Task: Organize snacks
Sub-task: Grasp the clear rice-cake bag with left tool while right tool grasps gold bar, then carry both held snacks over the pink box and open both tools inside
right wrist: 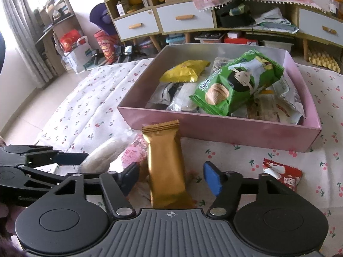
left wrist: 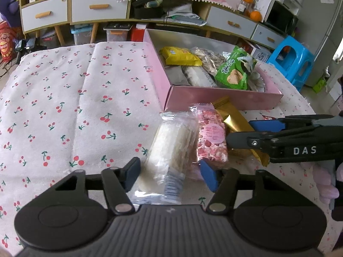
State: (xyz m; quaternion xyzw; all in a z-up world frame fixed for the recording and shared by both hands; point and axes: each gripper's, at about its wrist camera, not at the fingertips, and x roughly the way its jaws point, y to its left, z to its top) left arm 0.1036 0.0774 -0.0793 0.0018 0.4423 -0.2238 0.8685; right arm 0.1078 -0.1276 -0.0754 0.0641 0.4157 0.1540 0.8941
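Note:
A pink box (left wrist: 214, 98) (right wrist: 225, 126) holds several snacks, among them a green bag (left wrist: 233, 72) (right wrist: 235, 87) and a yellow packet (left wrist: 180, 55) (right wrist: 184, 70). In front of it on the cherry-print cloth lie a clear-wrapped white rice cracker (left wrist: 169, 150) (right wrist: 107, 152), a pink nougat bar (left wrist: 211, 139) (right wrist: 133, 152) and a gold packet (left wrist: 233, 120) (right wrist: 167, 169). My left gripper (left wrist: 171, 175) is open with its fingers either side of the white cracker. My right gripper (right wrist: 171, 177) is open around the gold packet; it also shows in the left wrist view (left wrist: 246, 132).
A red snack packet (right wrist: 283, 175) lies on the cloth right of my right gripper. Behind the table stand drawer cabinets (left wrist: 85, 8) with clutter, a blue plastic stool (left wrist: 293, 60) and a fridge (left wrist: 321, 21).

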